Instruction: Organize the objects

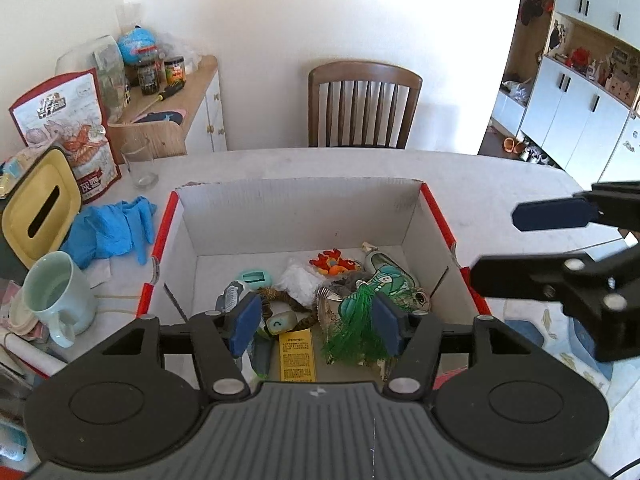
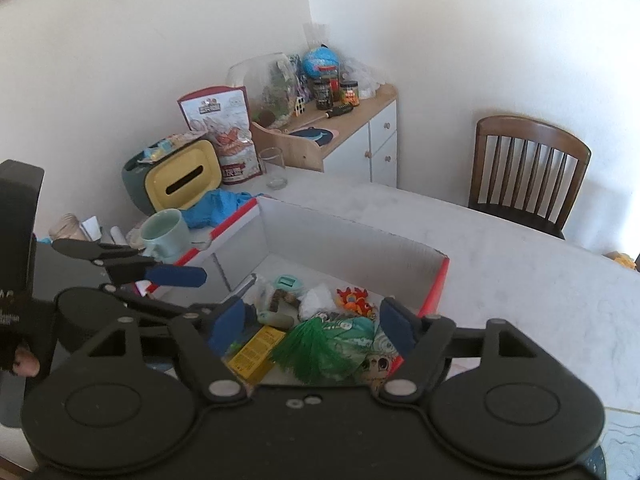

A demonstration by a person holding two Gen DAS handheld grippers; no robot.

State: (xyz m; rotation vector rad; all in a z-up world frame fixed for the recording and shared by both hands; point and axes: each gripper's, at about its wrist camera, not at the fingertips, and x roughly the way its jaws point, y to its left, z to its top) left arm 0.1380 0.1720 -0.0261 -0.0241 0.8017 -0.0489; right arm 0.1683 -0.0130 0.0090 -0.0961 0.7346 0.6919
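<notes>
We hold both over the box (image 1: pixel 436 216) | left hand-held gripper (image 1: pixel 314 322) spread, empty | right hand-held gripper (image 2: pixel 312 326) spread, empty (likely choosing) | green brush (image 1: pixel 356 332) nearest, on top.

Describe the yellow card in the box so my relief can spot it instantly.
Find the white cardboard box with red edges on the table. The yellow card lies flat at its near end, left of the green tinsel. It alone is a flat printed rectangle.
</notes>
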